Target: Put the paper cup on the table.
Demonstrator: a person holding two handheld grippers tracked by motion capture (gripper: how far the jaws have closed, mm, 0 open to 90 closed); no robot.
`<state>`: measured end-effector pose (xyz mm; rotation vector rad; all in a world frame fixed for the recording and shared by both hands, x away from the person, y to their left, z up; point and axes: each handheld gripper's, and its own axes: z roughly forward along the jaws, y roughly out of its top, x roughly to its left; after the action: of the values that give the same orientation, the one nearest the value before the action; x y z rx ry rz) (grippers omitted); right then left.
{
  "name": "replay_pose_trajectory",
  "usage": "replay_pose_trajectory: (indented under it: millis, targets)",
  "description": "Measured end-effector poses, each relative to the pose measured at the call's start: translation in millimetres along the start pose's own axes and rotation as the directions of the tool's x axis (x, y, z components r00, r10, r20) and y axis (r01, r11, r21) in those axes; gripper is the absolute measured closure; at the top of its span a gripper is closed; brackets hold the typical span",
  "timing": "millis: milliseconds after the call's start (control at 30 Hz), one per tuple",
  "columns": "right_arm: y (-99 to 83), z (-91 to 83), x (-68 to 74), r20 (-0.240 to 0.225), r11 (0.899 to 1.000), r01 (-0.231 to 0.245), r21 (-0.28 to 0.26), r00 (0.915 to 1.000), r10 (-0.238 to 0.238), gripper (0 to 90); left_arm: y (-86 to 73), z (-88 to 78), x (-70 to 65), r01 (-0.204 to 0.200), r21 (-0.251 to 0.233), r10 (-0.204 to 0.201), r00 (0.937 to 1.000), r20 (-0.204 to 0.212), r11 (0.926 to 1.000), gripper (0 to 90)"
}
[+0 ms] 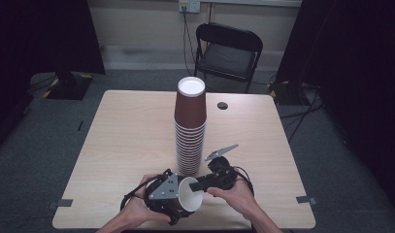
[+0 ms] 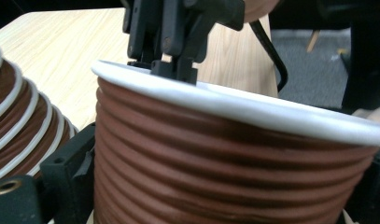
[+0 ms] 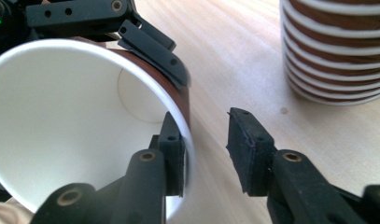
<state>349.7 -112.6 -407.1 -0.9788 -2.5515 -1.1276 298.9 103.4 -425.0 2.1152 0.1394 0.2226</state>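
A tall stack of brown ribbed paper cups (image 1: 190, 127) stands mid-table, white rim on top. In front of it, near the table's front edge, a single brown cup (image 1: 189, 194) lies tipped on its side with its white inside facing right. My left gripper (image 1: 173, 195) is shut on this cup's wall (image 2: 225, 158). My right gripper (image 3: 204, 140) is open and straddles the cup's rim (image 3: 190, 140): one finger sits inside the cup, the other outside with a wide gap. The stack (image 3: 337, 51) stands just beyond, to the right in that view.
The wooden table (image 1: 127, 136) has a round cable hole (image 1: 222, 105) at the back right and tape marks at its front corners (image 1: 306, 199). A black folding chair (image 1: 227, 48) stands behind it. Dark curtains flank both sides.
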Motion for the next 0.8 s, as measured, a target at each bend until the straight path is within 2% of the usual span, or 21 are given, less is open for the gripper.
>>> replay_pose_trajectory:
  millis: [100, 167, 300, 433, 567, 800]
  targets:
    - [0.0, -3.9, 0.2, 0.006, 1.000, 0.008, -0.031, 1.0000, -0.008, 65.6, -3.6, -3.4, 5.3, 0.050, -0.023, -0.050, 0.9988, 0.006, 0.9985, 6.4]
    - [-0.1, -6.5, 0.3, 0.005, 0.999, 0.014, -0.051, 0.9999, -0.014, 65.5, -5.5, -4.6, 6.8, 0.068, -0.041, -0.068, 0.9977, -0.003, 0.9969, 6.3]
    - [-0.3, -11.3, -0.8, 0.007, 0.997, 0.009, -0.080, 0.9999, -0.009, 64.8, -7.0, -6.9, 8.9, 0.074, -0.046, -0.075, 0.9971, -0.012, 0.9962, 6.3]
    - [-2.2, -16.3, -1.5, -0.001, 0.993, 0.008, -0.115, 1.0000, -0.008, 63.4, -9.1, -8.8, 9.6, 0.119, -0.073, -0.120, 0.9928, -0.007, 0.9902, 6.3]
    - [-4.7, -20.5, -2.8, 0.000, 0.988, 0.017, -0.151, 0.9998, -0.017, 62.0, -11.1, -10.8, 12.5, 0.142, -0.075, -0.144, 0.9896, -0.012, 0.9869, 6.3]
    - [-10.6, -27.8, -8.5, 0.014, 0.984, 0.012, -0.180, 0.9999, -0.010, 61.8, -14.7, -18.4, 19.4, 0.176, -0.096, -0.180, 0.9830, -0.036, 0.9797, 6.3]
